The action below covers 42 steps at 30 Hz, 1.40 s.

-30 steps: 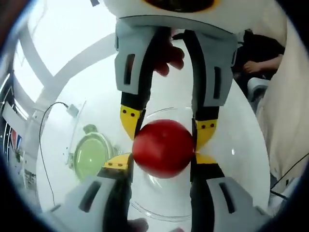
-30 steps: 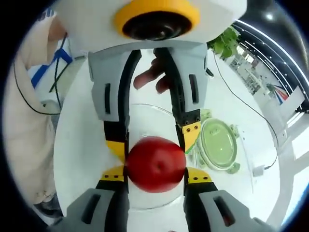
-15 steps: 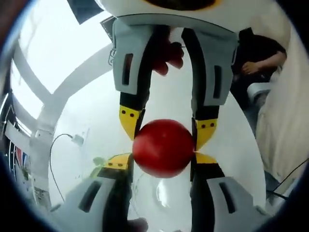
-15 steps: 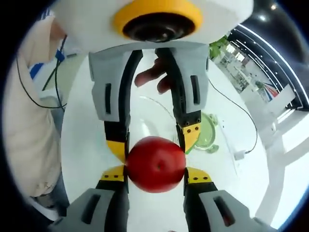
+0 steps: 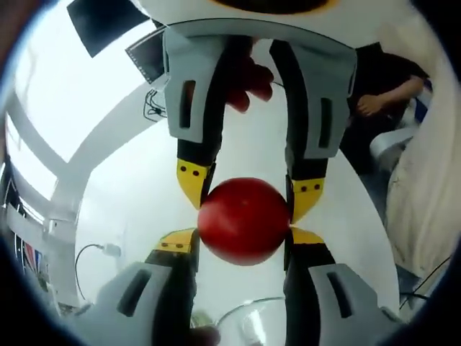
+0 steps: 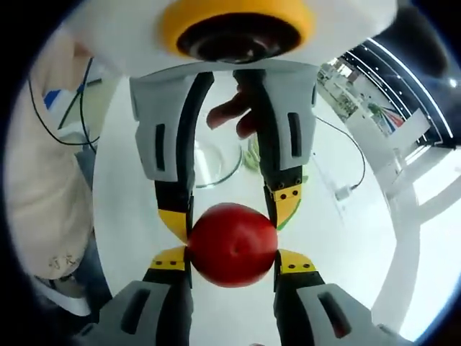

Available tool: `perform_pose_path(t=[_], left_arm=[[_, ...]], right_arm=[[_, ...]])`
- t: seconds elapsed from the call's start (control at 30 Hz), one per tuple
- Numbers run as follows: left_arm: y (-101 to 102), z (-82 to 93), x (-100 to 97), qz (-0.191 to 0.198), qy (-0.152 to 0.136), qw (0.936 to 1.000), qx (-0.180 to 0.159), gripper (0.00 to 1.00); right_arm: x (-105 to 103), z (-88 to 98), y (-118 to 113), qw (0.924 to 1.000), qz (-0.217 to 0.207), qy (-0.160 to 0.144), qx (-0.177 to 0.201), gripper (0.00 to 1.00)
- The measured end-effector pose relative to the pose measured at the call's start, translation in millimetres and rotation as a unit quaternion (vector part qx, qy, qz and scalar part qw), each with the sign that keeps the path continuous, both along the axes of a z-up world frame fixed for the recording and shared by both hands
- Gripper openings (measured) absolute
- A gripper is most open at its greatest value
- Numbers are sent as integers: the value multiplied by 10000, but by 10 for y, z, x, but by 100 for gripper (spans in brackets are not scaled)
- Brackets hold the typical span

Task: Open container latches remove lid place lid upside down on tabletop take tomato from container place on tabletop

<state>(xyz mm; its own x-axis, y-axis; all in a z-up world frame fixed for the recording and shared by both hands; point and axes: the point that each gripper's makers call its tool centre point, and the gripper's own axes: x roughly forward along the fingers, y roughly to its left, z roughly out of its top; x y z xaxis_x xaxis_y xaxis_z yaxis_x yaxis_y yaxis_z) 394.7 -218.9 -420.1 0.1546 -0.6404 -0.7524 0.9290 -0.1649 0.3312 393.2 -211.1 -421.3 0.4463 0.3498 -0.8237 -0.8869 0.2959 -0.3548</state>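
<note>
Now the clear container (image 5: 248, 321) sits lower in the left gripper view than half a second back, just a curved rim at the bottom edge between the tool's own jaws; in the right gripper view the container (image 6: 216, 155) has slid up behind the opposing jaws, and the green lid (image 6: 288, 216) is nearly hidden, a sliver beside the yellow tip. Background has shifted in both views, so the cameras have moved. The grip itself is unchanged: one red tomato (image 5: 243, 221), pinched from both sides at once. Left tool (image 5: 241, 241) is closed onto it, yellow tips touching its lower flanks; right tool (image 5: 245, 189) comes in from above, tips pressed on its upper flanks. Same arrangement mirrored in the right gripper view, tomato (image 6: 232, 245) held clear above the white tabletop (image 6: 338, 238), which is round-edged and glossy. A cable with a small white plug (image 6: 343, 192) lies on it. Room beyond: white floor bands, a dark ceiling with light strips, a seated person in dark clothing (image 5: 385, 86). Count: one tomato, one container, one lid, two tools.
</note>
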Motion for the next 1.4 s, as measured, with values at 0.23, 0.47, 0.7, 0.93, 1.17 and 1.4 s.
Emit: perform_pose_path(t=[0.23,0.47,0.7,0.93,1.17,1.4], left_arm=[[-269,-57,-4,-97,50,9999,-11,37],[-394,-228,7,-92,190,9998,-6,37],[-459,-441,16,-66,421,9991,-42,37],[-519,-678,24,-36,549,9985,27,37],[-558,-835,3,-97,672,9975,170,36],[-583,-919,-11,-132,744,9969,238,36]], right_arm=[[-4,-67,-268,9999,-76,94,-100,39],[23,-245,-402,9996,-55,253,-110,39],[28,-466,-477,9985,27,517,-176,39],[66,-697,-566,9975,64,703,-102,39],[73,-857,-630,9963,78,861,2,39],[32,-948,-656,9954,101,952,38,39]])
